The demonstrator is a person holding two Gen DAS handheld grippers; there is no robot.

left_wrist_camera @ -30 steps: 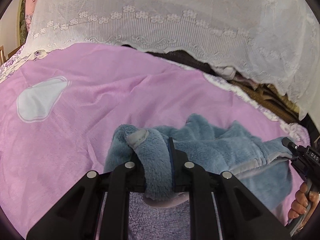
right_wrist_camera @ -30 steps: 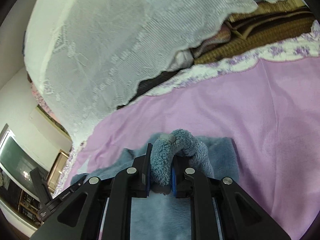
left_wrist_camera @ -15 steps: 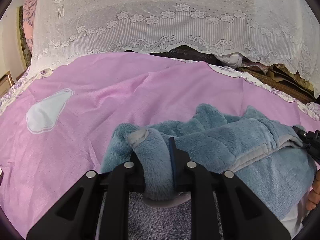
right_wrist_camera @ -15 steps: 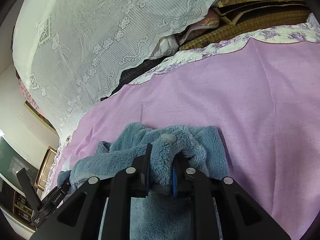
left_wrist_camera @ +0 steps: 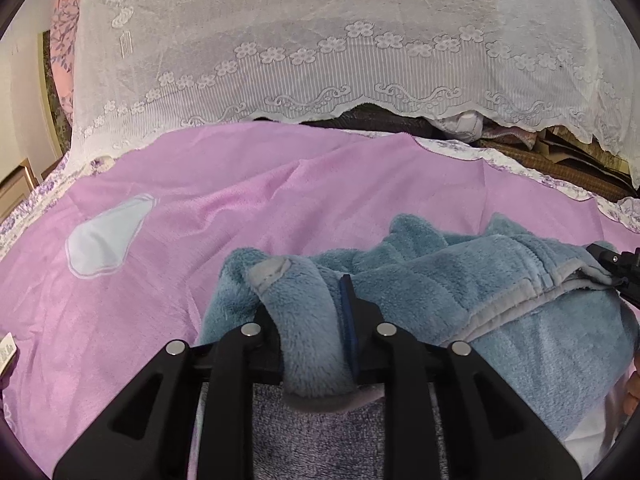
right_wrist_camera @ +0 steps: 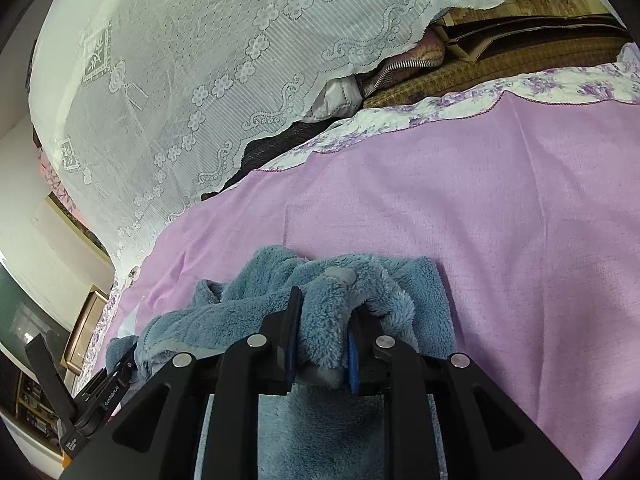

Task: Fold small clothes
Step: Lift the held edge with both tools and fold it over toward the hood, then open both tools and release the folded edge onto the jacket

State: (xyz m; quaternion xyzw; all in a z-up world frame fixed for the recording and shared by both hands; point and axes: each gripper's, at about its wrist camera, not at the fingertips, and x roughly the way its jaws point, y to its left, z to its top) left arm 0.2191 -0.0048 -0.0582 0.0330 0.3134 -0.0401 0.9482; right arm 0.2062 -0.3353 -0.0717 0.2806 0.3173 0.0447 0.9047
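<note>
A fluffy blue fleece garment (left_wrist_camera: pixel 460 280) lies bunched on a pink sheet (left_wrist_camera: pixel 240 216). My left gripper (left_wrist_camera: pixel 306 300) has a thick fold of its grey-trimmed edge between its pads; the jaws are opening, and the fleece still fills the gap. In the right wrist view the same garment (right_wrist_camera: pixel 248 316) spreads to the left, and my right gripper (right_wrist_camera: pixel 324 308) pinches another fold with a grey tab on top, its jaws easing open too. The two grippers hold opposite ends of the garment.
A white lace cloth (left_wrist_camera: pixel 320 40) hangs over stacked bedding behind the sheet. A pale blue patch (left_wrist_camera: pixel 104 240) marks the sheet at left. The right gripper's black body (left_wrist_camera: pixel 616 268) and a person's fingers (left_wrist_camera: pixel 634 384) show at the right edge.
The left wrist view has rolled and shifted, and more of the garment now shows spread to its right. Both grippers' jaws stand slightly wider around their folds. The right hand stayed put.
</note>
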